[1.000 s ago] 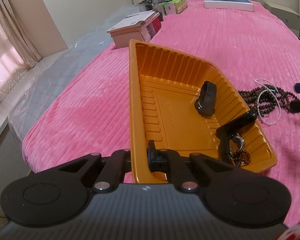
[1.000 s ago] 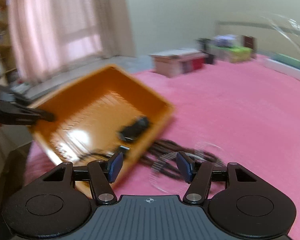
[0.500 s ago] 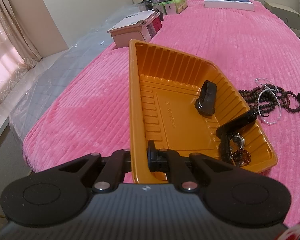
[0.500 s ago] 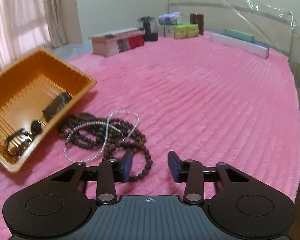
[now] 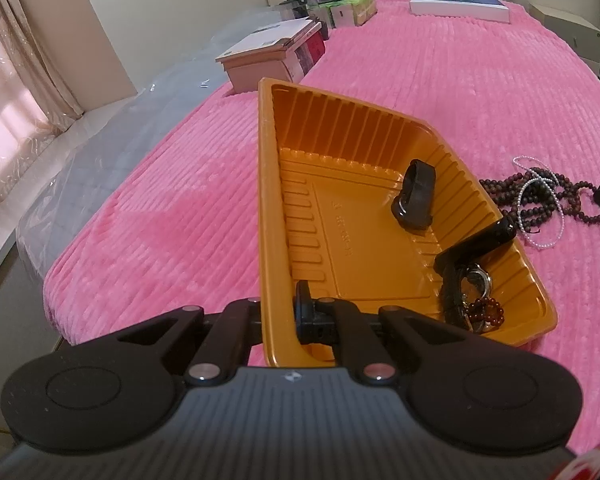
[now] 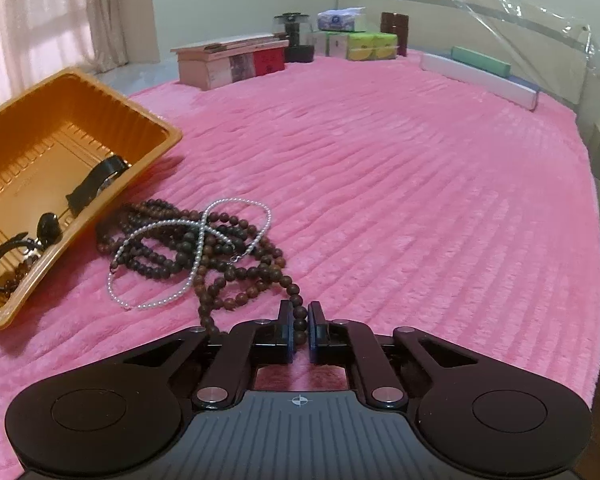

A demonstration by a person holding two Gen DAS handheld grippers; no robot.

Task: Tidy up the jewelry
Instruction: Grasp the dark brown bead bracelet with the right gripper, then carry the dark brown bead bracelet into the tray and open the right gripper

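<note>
gripping the near wall of the tray (image 5: 268, 208), our left gripper (image 5: 278, 312) has its jaws closed narrow on the orange plastic, one finger outside and one inside. the tray is tipped, its left side raised off the blanket (image 5: 440, 80), so what it holds has slid toward the low right wall: a black band (image 5: 416, 196) leaning against the ribs, a second black strap (image 5: 476, 242), and at the near corner a metal ring with small reddish beads (image 5: 488, 312). we cannot make out just what that tangle is.

our right gripper (image 6: 299, 320) has just been closing, and its jaws now pinch a strand of the brown beads (image 6: 204, 240), one or two beads showing between the pads. these are dark brown, round and wood-like, heaped in loose loops on the pink blanket just beside the tray's low edge. a thin pearl strand (image 6: 200, 240) lies in a figure-eight across them. in the left view the heap runs out toward the frame's right edge, where only the tip of the right gripper shows.

farther off, boxes (image 6: 228, 62) stand at the bed's far edge, and a curtain (image 6: 32, 28) hangs to the left.
</note>
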